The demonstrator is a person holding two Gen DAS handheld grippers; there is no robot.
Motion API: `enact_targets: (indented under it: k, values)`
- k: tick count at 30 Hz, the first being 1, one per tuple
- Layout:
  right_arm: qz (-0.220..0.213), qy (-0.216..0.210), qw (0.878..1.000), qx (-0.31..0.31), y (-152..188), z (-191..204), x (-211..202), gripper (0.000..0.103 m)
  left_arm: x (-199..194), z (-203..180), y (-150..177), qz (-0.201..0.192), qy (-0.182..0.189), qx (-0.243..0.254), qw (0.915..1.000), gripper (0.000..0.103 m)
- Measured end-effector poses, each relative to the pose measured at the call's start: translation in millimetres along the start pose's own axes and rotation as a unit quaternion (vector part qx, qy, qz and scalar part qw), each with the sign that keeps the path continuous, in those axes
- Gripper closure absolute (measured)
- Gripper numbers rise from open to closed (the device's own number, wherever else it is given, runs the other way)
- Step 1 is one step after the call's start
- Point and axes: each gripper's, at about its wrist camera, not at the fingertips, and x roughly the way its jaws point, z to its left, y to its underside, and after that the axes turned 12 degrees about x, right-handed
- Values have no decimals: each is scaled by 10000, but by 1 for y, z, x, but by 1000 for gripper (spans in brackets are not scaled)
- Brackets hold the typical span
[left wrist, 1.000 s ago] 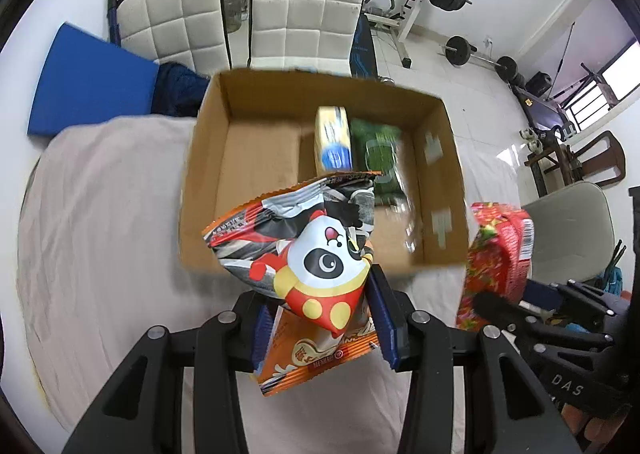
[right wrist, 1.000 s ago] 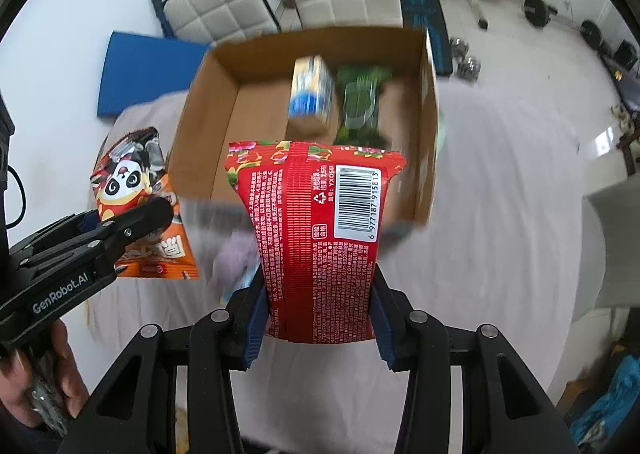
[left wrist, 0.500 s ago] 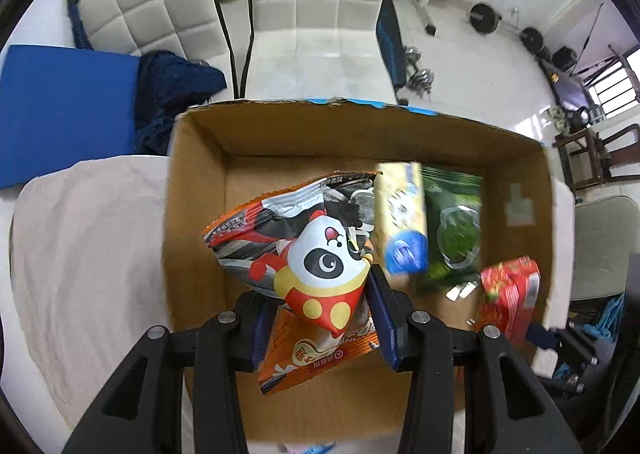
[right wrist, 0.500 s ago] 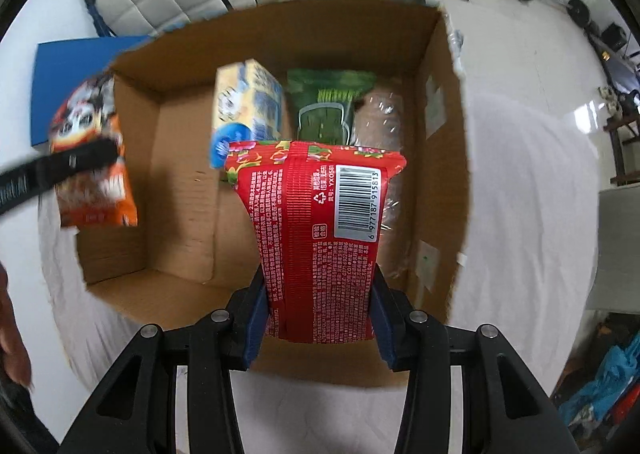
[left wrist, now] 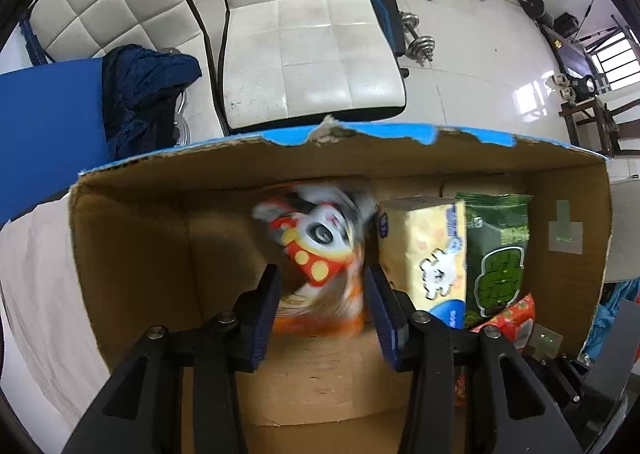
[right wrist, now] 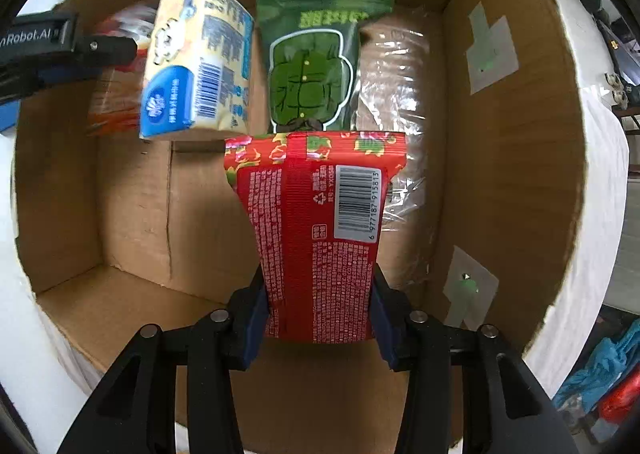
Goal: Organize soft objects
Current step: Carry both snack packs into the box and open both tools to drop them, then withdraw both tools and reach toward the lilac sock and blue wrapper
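An open cardboard box [left wrist: 132, 254] [right wrist: 508, 133] holds a yellow tissue pack [left wrist: 424, 254] [right wrist: 200, 61], a green snack bag [left wrist: 498, 250] [right wrist: 312, 65] and a clear-wrapped brown pack [right wrist: 400, 93]. My left gripper [left wrist: 322, 306] is inside the box with its jaws apart; the panda snack bag [left wrist: 320, 250] is blurred and dropping away between and beyond them. My right gripper [right wrist: 318, 310] is shut on a red snack bag [right wrist: 320, 230] [left wrist: 508, 314], held inside the box in front of the green bag.
The box stands on a white cloth-covered surface [left wrist: 36, 274] [right wrist: 592, 213]. Behind it are two white padded chairs [left wrist: 304, 37], a blue mat [left wrist: 44, 121] with dark clothing [left wrist: 144, 89], and dumbbells [left wrist: 416, 41] on the tiled floor.
Both grippers moved forward and down into the box. My left gripper opened and the panda bag slipped out toward the box's far wall. The right still holds the red bag.
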Motion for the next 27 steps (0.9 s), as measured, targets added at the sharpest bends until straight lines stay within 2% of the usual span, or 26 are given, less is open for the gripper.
enact_targets:
  k: [3, 12, 20, 24, 25, 27]
  values:
    - [71, -32, 10000, 51, -3, 1, 5, 48, -1, 3, 0, 56, 61, -61, 9999, 62]
    - [-135, -206, 9997, 42, 3, 12, -16, 22, -39, 6, 21, -317, 4, -210, 9993, 55]
    - [-451, -178, 9988, 82, 16, 17, -46, 21, -78, -4, 64, -780, -23, -273, 9966, 52]
    - [-587, -143, 9981, 128, 21, 12, -63, 21, -97, -10, 89, -1113, -135, -327, 9932, 28]
    - [-637, -146, 9978, 138, 23, 11, -65, 18, -101, -12, 95, -1172, -141, -337, 9924, 21]
    - [-791, -94, 9967, 173, 31, 9, -74, 9, -108, -15, 108, -1293, -151, -416, 9906, 14]
